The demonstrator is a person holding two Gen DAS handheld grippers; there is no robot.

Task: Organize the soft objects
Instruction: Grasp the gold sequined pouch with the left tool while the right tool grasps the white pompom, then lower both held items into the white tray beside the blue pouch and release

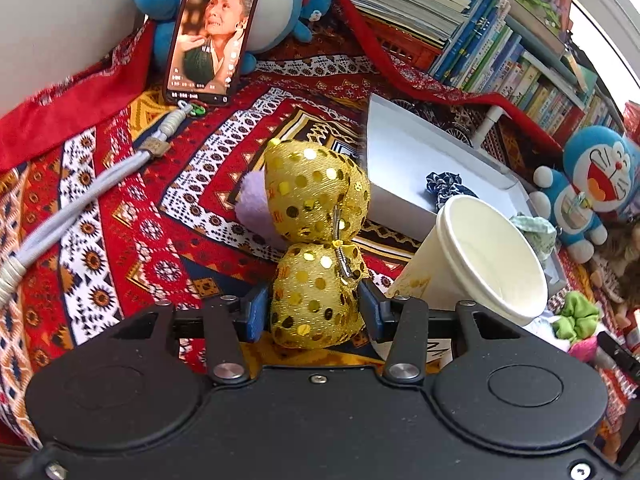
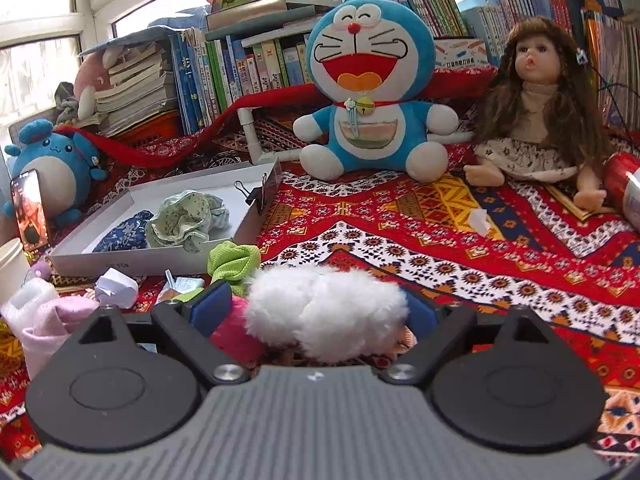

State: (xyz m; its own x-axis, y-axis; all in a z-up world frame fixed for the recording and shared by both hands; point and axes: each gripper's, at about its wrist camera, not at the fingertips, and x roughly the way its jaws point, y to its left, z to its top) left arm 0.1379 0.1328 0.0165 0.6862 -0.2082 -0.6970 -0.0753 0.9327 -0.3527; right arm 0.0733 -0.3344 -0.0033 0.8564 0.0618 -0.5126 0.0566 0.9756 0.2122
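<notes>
A woven cloth (image 2: 460, 240) in red, white, navy and yellow geometric bands covered the surface, and everything lay on it around a shallow white cardboard box (image 2: 120, 258). Behind the box stood rows of upright books (image 2: 240, 64). To the right of the box sat a round-headed blue and white plush cat (image 2: 372, 92), and further right a doll (image 2: 536, 120) with long curly brown hair and a printed dress. Left of the box leaned a dark phone (image 1: 214, 32) against a rounded blue plush (image 2: 52, 160).

Inside the box lay a ruffled pale green floral scrunchie (image 2: 188, 220) beside a navy patterned one (image 2: 124, 234). Just in front of the box sat a crumpled lime-green scrunchie (image 2: 232, 262), and left of that a ball of white paper (image 2: 116, 290). A smooth white paper cup (image 1: 480, 260) tilted against the box's near left corner.

The left gripper (image 1: 316, 308) had its jaws narrow, the blue pads pressing the lower lobe of a gold mesh bow (image 1: 316, 240) dotted with shiny sequins, pinched at its waist by a metal clip; the bow stood up just left of the box. The right gripper (image 2: 316, 312) had its jaws wide around a fluffy white pompom (image 2: 328, 312) in front of the box; whether the pads squeezed it could not be told.
</notes>
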